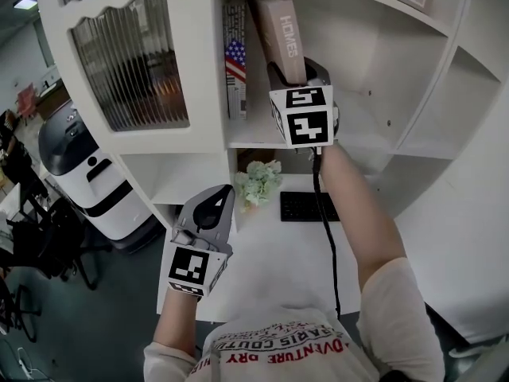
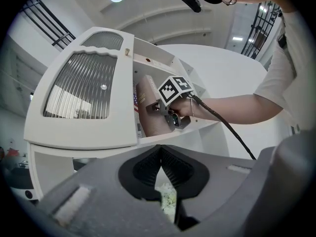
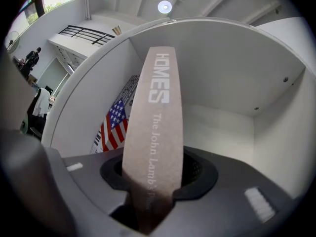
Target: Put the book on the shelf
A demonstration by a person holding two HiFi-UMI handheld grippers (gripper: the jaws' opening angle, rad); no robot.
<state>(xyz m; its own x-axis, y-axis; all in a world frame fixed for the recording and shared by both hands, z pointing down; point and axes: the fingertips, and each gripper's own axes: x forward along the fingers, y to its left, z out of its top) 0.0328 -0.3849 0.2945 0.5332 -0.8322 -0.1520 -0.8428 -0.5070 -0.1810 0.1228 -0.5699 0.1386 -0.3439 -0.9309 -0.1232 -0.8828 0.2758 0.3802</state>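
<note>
My right gripper (image 1: pixel 290 74) is shut on a tan book (image 1: pixel 280 37) with "HOMES" on its spine (image 3: pixel 157 132). It holds the book upright, slightly tilted, inside the open compartment of the white shelf (image 1: pixel 350 138). A second book with a US flag on its spine (image 1: pixel 235 58) stands at the compartment's left wall, just left of the tan book. My left gripper (image 1: pixel 215 207) hangs low over the white desk with its jaws together and nothing between them. From the left gripper view the right gripper (image 2: pixel 168 113) and the tan book (image 2: pixel 150 113) appear in the shelf.
A ribbed-glass cabinet door (image 1: pixel 131 62) closes the compartment to the left. On the desk below lie a black keyboard (image 1: pixel 306 206) and a pale green flower bunch (image 1: pixel 258 183). A white wheeled robot (image 1: pixel 87 173) stands on the floor at left. The gripper cable (image 1: pixel 326 237) runs along the right arm.
</note>
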